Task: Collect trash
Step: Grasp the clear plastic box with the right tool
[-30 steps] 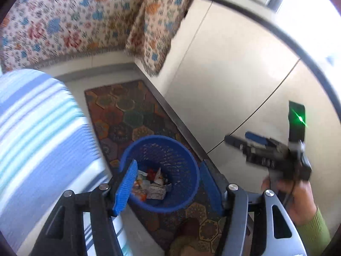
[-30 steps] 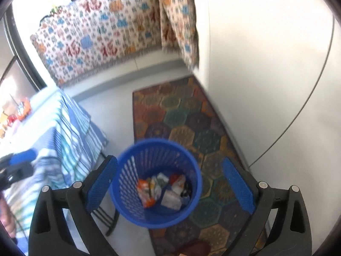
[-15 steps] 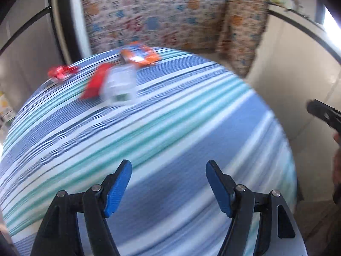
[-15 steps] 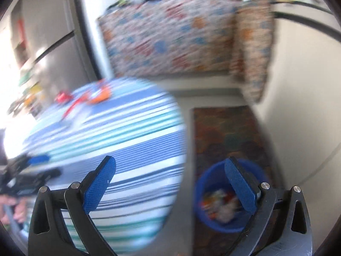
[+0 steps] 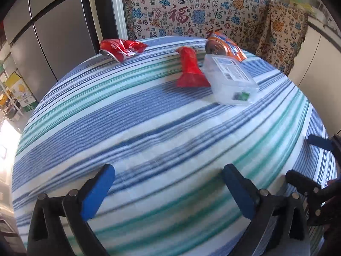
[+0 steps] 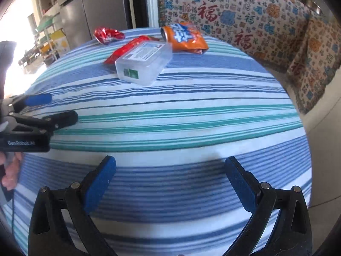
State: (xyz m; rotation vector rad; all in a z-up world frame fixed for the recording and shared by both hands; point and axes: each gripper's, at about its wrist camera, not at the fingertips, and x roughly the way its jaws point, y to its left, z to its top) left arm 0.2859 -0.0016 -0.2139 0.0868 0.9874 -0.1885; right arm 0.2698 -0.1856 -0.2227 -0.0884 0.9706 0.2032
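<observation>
Trash lies at the far side of a striped table: a crushed red can (image 5: 120,49) (image 6: 107,35), a red wrapper (image 5: 189,69) (image 6: 125,50), a clear plastic box (image 5: 230,81) (image 6: 145,63) and an orange crushed can (image 5: 224,48) (image 6: 184,38). My left gripper (image 5: 168,187) is open and empty above the table's near part; it also shows in the right wrist view (image 6: 55,108). My right gripper (image 6: 169,183) is open and empty to the right of the left one; it also shows in the left wrist view (image 5: 307,160). The bin is out of view.
The table wears a blue, green and white striped cloth (image 5: 149,128) (image 6: 191,117). Behind it hangs a patterned fabric (image 5: 191,10) (image 6: 245,17). Grey cabinet doors (image 5: 53,32) stand at the left, a pale floor (image 6: 319,149) at the right.
Both grippers swung up from over the blue bin on the floor to face the table. The trash on the table now shows closer and sharper. Both stayed open.
</observation>
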